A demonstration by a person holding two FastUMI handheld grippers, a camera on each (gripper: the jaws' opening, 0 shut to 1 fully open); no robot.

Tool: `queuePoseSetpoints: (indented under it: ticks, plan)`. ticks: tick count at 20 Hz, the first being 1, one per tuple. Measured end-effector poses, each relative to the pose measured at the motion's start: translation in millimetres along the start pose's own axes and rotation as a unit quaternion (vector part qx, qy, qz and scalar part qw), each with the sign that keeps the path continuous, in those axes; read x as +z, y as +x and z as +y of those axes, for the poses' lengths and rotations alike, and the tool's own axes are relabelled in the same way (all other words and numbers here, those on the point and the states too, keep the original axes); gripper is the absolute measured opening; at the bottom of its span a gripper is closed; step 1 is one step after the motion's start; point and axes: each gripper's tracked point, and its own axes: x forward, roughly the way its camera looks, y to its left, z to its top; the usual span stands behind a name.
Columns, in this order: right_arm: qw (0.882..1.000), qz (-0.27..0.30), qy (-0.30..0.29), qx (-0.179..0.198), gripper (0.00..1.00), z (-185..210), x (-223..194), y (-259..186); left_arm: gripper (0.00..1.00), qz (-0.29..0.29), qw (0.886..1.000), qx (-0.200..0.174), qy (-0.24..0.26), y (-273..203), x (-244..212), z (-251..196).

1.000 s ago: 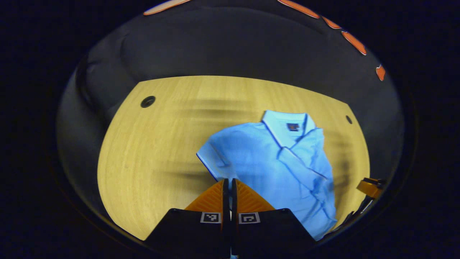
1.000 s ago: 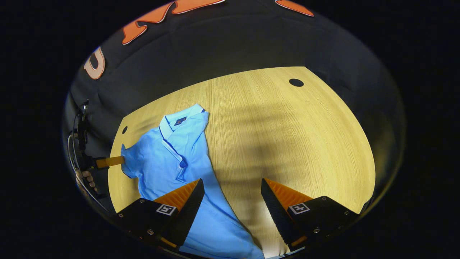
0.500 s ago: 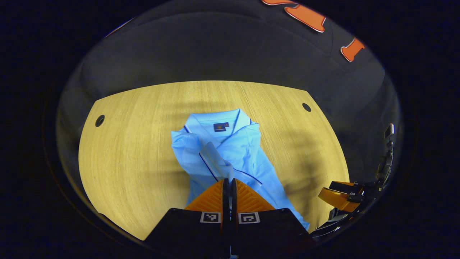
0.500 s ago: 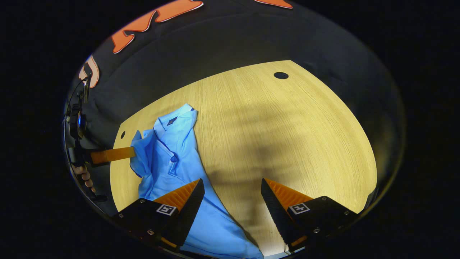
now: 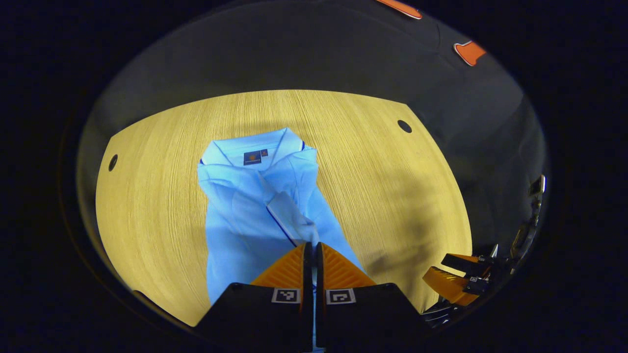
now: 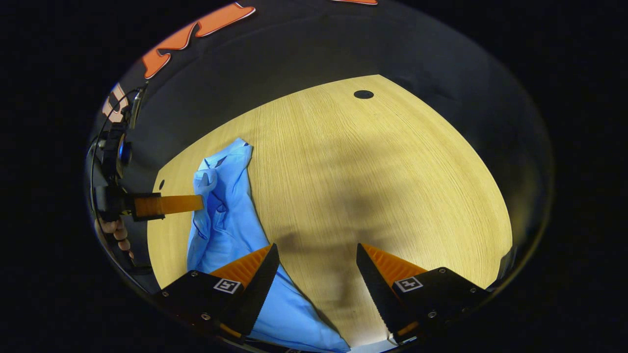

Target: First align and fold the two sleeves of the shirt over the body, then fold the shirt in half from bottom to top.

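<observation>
While we are working at the wooden table [image 5: 162, 147]:
Left gripper [image 5: 312, 247]: we are pinching the sleeve [image 5: 293, 215] between pressed-together fingers, holding it over the shirt body.
Right gripper [image 6: 318, 267]: we are holding its fingers spread wide, gripping nothing.
Shirt [image 6: 228, 206]: lying on the table, collar [image 5: 255, 147] at the far end.

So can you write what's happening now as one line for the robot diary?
stage: folding sleeve over body | left gripper: shut on sleeve | right gripper: open, above table | shirt: on table
</observation>
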Motion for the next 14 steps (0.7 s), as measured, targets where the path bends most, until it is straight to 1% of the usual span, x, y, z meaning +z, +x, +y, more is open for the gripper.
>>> queuePoseSetpoints:
  ticks: [4,5,6,7,8,9,10,13,14]
  plan:
    - [1.000,0.003,-0.003,0.000,0.98,-1,-3,1,0.11,0.002,1.000,-0.008,-0.014,5,-4,0]
    - [1.000,0.005,-0.004,0.000,0.98,-2,-4,0,0.16,0.002,1.000,-0.009,-0.020,6,-4,-1]
    - [1.000,0.007,-0.006,0.001,0.98,0,-6,0,0.25,0.002,1.000,-0.012,-0.027,5,-5,-2]
    - [1.000,0.009,-0.009,0.003,0.98,1,-7,-1,0.31,0.004,0.999,-0.014,-0.033,4,-6,-2]
    - [1.000,0.011,-0.011,0.004,0.98,3,-8,-1,0.51,0.004,0.999,-0.017,-0.040,3,-8,-1]
    - [1.000,0.013,-0.014,0.006,0.98,6,-10,0,0.53,0.007,0.999,-0.018,-0.045,1,-10,0]
    - [1.000,0.015,-0.017,0.008,0.98,9,-12,0,0.53,0.007,0.999,-0.018,-0.048,-1,-14,1]
    - [0.999,0.023,-0.030,0.010,0.98,19,-20,1,0.98,0.001,0.999,-0.010,-0.051,-14,-23,15]
    - [0.999,0.026,-0.037,0.008,0.98,21,-23,1,0.92,0.001,0.998,-0.013,-0.054,-20,-29,18]
